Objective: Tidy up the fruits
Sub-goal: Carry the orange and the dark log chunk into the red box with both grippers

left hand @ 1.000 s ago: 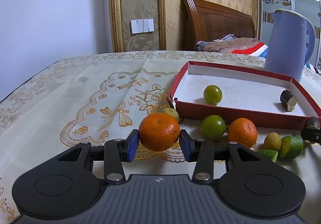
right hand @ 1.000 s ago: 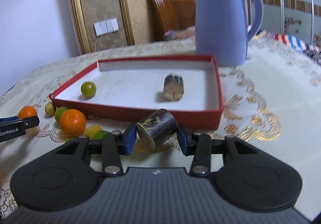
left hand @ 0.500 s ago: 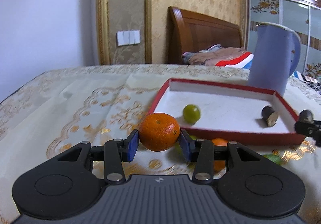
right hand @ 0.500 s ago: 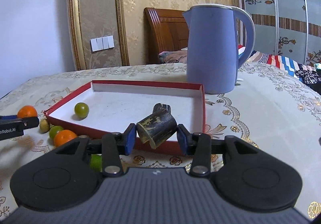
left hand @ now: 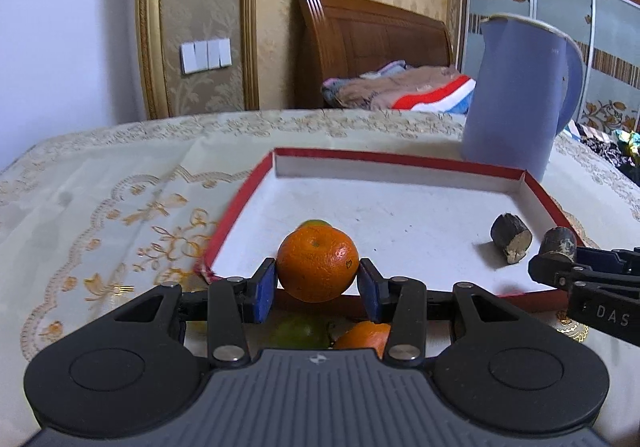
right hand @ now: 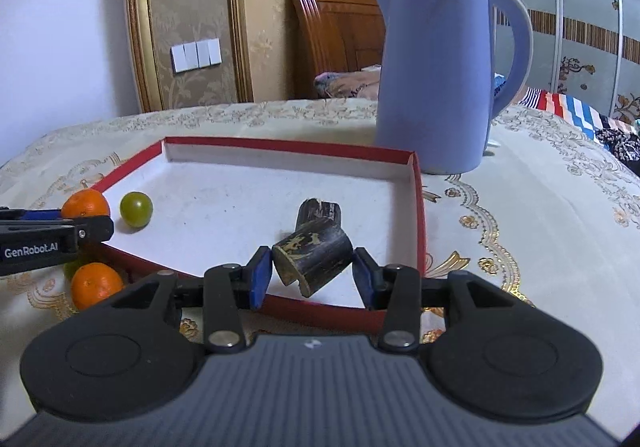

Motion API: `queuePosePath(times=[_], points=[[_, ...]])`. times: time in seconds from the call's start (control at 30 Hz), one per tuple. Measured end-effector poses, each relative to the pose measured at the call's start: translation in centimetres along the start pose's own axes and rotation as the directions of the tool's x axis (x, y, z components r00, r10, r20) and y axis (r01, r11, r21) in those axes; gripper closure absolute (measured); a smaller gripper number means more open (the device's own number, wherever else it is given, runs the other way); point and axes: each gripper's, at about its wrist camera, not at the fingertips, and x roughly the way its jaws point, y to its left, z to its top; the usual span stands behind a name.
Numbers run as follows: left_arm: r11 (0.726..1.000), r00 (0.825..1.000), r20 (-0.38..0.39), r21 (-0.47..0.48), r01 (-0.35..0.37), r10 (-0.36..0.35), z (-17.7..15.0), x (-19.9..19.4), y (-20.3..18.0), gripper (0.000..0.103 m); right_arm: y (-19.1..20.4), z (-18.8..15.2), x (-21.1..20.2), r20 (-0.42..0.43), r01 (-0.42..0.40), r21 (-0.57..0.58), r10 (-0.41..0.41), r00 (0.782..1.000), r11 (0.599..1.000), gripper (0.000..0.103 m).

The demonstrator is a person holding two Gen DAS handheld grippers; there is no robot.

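Carrying: you have a load in each claw and both hang over the near edge of the red box [left hand: 256, 189], so the step in hand looks like setting them down inside.
Left claw [left hand: 317, 287]: clamped on an orange [left hand: 318, 262], blue pads pressing its two sides, at the lower centre of the left view.
Right claw [right hand: 308, 275]: clamped on a dark stubby cane piece [right hand: 314, 254], held tilted, at the lower centre of the right view.
Already in the box: a green fruit [right hand: 136, 209] near the left wall and a second cane piece [left hand: 511, 237] toward the right side.
Left outside: another orange [right hand: 96, 284] and a greenish fruit [left hand: 302, 333] on the tablecloth [left hand: 100, 207], just in front of the near wall.
Where to aim: in the left view the green fruit sits right behind your orange, so pick bare white floor beside it, not on top of it.
Lowering: bring each load down close to the floor before you let go; an orange is round and would likely roll if dropped.
Cane: set it beside its twin and level it first, so it lies on its side.
Clearance: the two claws are near each other over the box; keep them apart, and mind the blue jug [right hand: 434, 75] behind the far right corner.
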Motion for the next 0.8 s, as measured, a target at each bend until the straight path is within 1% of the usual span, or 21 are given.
queuePosePath(times=[0.17,0.27,0.4,0.53,0.8], points=[[1.000,1.000,-0.014,0.008,-0.003,0.004,0.1,1.1,-0.4,0.060,0.1,0.2,1.0,-0.024,0.001,-0.005,-0.001,1.000,1.000,0.061],[0.999,1.000,-0.023,0.032,-0.017,0.017,0.1,1.8,-0.8,0.060,0.3,0.3,1.9,-0.049,-0.002,-0.008,0.002,0.999,1.000,0.061],[0.999,0.999,-0.045,0.029,-0.016,0.017,0.4,2.7,-0.8,0.060,0.3,0.5,2.9,-0.078,-0.001,-0.007,0.001,0.997,1.000,0.061],[1.000,0.998,-0.059,0.018,-0.011,0.012,0.6,3.2,-0.6,0.060,0.3,0.8,3.6,-0.084,0.008,-0.003,-0.008,0.996,1.000,0.061],[0.998,0.995,-0.076,0.026,-0.057,0.058,0.9,4.8,-0.7,0.060,0.2,1.8,5.4,-0.076,0.056,0.000,-0.055,0.996,0.998,0.061]])
